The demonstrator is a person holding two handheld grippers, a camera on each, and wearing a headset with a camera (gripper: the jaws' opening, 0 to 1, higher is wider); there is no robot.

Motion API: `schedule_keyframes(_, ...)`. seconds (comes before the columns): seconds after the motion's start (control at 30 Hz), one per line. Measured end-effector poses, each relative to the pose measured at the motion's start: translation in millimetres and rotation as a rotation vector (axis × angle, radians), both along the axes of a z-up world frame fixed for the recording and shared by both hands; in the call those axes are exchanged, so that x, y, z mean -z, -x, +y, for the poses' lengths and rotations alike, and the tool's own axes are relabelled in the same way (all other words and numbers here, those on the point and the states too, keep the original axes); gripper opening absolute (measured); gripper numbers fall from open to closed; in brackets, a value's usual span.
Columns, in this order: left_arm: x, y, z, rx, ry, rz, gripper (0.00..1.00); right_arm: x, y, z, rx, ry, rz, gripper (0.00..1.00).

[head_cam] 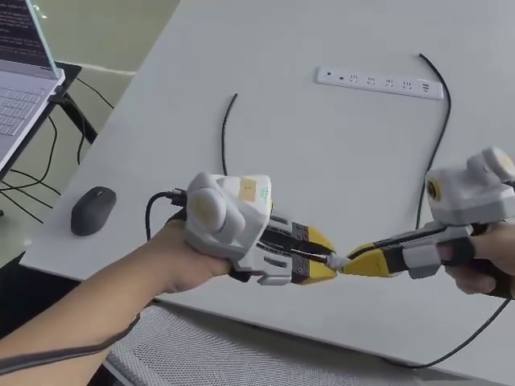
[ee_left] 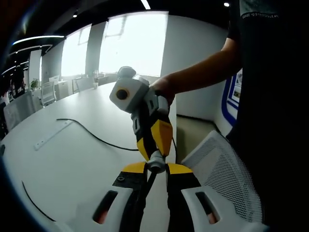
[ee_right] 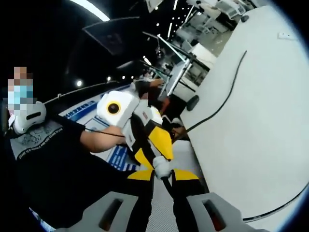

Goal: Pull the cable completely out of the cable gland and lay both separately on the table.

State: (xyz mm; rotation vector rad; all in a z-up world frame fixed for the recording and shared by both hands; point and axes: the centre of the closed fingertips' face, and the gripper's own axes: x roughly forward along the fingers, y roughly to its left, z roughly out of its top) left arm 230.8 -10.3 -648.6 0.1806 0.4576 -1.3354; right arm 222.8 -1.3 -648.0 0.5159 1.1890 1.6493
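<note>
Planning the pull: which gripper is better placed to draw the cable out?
Left, probably: the cable runs from the cable gland back between the jaws of the left gripper; the right gripper pinches the gland's far end.

A: What can we not resolve at the cable gland (head_cam: 339, 261)?
B: In the head view it is too small. We cannot tell which jaws grip it, those of the left gripper (head_cam: 326, 257) or the right gripper (head_cam: 352, 263).
A: What do we lose at the edges?
B: The laptop (head_cam: 20, 72) is cut by the left edge, and the right gripper's body by the right edge. A black lead (head_cam: 438, 137) passes behind that gripper and drops over the table's (head_cam: 322, 145) near edge. The power strip's (head_cam: 378, 83) markings are unreadable.
</note>
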Motion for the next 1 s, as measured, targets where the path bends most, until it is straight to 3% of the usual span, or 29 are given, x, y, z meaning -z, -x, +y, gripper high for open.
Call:
schedule_keyframes(0.03, -0.4, -0.2, 0.0, -0.001, -0.001, -0.001, 0.15, -0.1, 0.0, -0.3, 0.002, 0.004, 0.03, 0.1)
schedule_keyframes(0.1, -0.4, -0.9, 0.5, -0.001, -0.007, -0.009, 0.15, 0.5, -1.1, 0.1, 0.005, 0.001, 0.027, 0.09)
schedule_keyframes(0.17, -0.5, 0.0, 0.3, 0.005, -0.01, -0.011, 0.15, 1.3, 0.9, 0.2, 0.003, 0.018, 0.065, 0.09)
schedule_keyframes(0.3, 1.8, 2.1, -0.9, 0.016, -0.02, -0.002, 0.14, 1.9, 5.6, -0.6, -0.028, 0.024, 0.01, 0.09)
schedule_keyframes(0.33, 2.6, 2.3, -1.2, 0.015, -0.024, -0.001, 0.14, 3.2, 5.4, -1.0, -0.038, 0.025, -0.035, 0.08)
schedule_keyframes(0.37, 3.0, 2.4, -1.3, 0.014, -0.025, 0.002, 0.14, 2.8, 6.1, -1.1, -0.044, 0.028, -0.048, 0.08)
schedule_keyframes(0.53, 6.2, 0.2, 0.0, -0.019, -0.012, 0.076, 0.14, 4.7, 3.6, -0.6, -0.061, 0.035, -0.216, 0.08)
schedule_keyframes(0.67, 4.5, -1.8, 2.3, -0.036, -0.002, 0.102, 0.14, 2.1, 1.3, 1.3, -0.059, 0.017, -0.409, 0.08)
schedule_keyframes(0.7, 4.4, -2.1, 3.2, -0.041, 0.004, 0.116, 0.14, 1.1, 1.6, 1.8, -0.068, 0.012, -0.486, 0.08)
schedule_keyframes(0.73, 4.5, -2.6, 3.5, -0.044, 0.005, 0.114, 0.15, 1.2, 1.1, 2.1, -0.07, 0.013, -0.518, 0.08)
schedule_keyframes(0.83, 5.3, -0.6, 2.5, -0.05, 0.014, 0.135, 0.15, 2.8, 3.9, 1.1, -0.109, 0.04, -0.679, 0.08)
schedule_keyframes(1.0, 9.3, -1.2, 1.7, -0.076, 0.04, 0.177, 0.15, 9.4, 1.2, -1.6, -0.146, 0.084, -0.86, 0.08)
